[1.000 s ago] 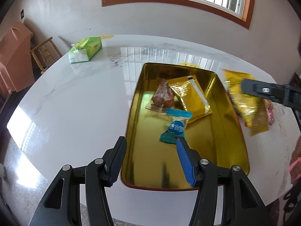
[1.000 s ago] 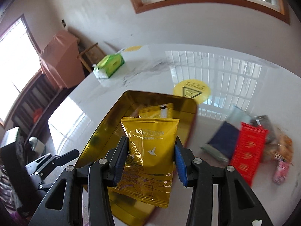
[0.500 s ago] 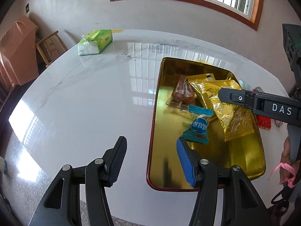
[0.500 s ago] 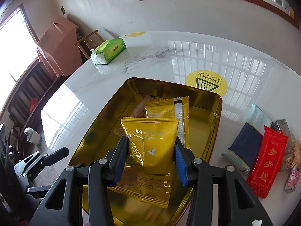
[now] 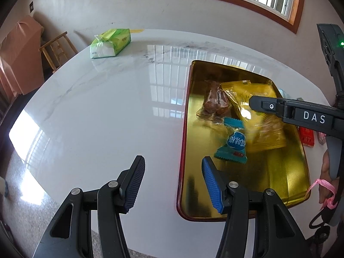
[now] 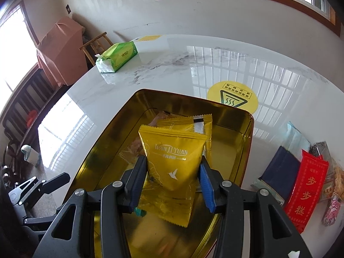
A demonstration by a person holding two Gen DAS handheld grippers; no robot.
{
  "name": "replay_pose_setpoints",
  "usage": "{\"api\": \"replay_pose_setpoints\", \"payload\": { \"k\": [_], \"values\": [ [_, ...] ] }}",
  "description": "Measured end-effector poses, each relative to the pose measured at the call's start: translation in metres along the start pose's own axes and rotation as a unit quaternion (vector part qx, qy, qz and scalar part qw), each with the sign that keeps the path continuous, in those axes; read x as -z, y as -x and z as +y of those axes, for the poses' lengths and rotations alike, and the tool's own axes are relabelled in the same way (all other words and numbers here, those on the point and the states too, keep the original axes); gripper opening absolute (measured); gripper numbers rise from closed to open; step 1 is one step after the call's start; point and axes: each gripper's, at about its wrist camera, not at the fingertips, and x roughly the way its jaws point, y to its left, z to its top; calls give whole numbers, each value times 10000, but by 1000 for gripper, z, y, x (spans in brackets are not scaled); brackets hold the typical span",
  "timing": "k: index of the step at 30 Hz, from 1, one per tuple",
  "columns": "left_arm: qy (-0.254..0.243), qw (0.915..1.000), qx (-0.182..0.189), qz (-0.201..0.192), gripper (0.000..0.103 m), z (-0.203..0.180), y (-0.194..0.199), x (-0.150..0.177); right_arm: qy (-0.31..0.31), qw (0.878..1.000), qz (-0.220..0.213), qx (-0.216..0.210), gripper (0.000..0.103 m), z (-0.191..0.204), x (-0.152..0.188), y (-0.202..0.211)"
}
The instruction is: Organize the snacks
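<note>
A gold metal tray (image 5: 286,185) (image 6: 234,116) lies on the white marble table. In it are a clear-wrapped brown snack (image 5: 215,103), a blue candy packet (image 5: 233,146) and a flat gold packet (image 6: 202,122). My right gripper (image 6: 173,172) is shut on a gold snack pouch (image 6: 174,163) and holds it over the tray; the pouch also shows in the left wrist view (image 5: 264,129). My left gripper (image 5: 173,180) is open and empty, above the table at the tray's near left edge.
A green tissue pack (image 5: 109,43) (image 6: 117,57) lies at the far left of the table. To the right of the tray lie a dark blue packet (image 6: 279,172), a red packet (image 6: 305,189) and other snacks. A yellow round sticker (image 6: 233,99) sits beyond the tray.
My right gripper has carried the gold pouch further over the tray and lower. My left gripper has drifted left and back from the tray.
</note>
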Motion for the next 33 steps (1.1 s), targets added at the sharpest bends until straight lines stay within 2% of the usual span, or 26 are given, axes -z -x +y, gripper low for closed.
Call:
{"api": "replay_pose_setpoints", "payload": {
  "k": [6,12,15,18,21,24,27,30,33],
  "values": [
    [2,10000,-17,57,56,0,-3,1,-63,9998,-188,0,45,-6,2,9],
    [-8,10000,-45,75,56,1,-5,1,-444,9938,-893,-482,48,-40,14,55],
    [-21,10000,-77,60,56,0,-4,2,-699,9908,-1106,-353,48,-66,21,78],
    [-25,9999,-112,118,56,-1,-4,2,-897,9867,-1353,48,49,-97,39,108],
    [-79,9999,-92,12,56,-5,6,1,-990,9813,-1414,855,51,-134,68,134],
    [-234,9996,-28,-123,56,-12,16,0,-916,9697,-1239,1894,51,-171,101,148],
    [-431,9986,280,-128,56,-28,25,-5,-957,9549,-997,2628,51,-207,135,154],
    [-659,9954,670,-173,56,-51,38,-11,-1109,9449,-822,2969,54,-231,160,153],
    [-1070,9872,1169,-174,58,-85,50,-22,-1275,9421,-700,3021,56,-250,177,149]
  ]
}}
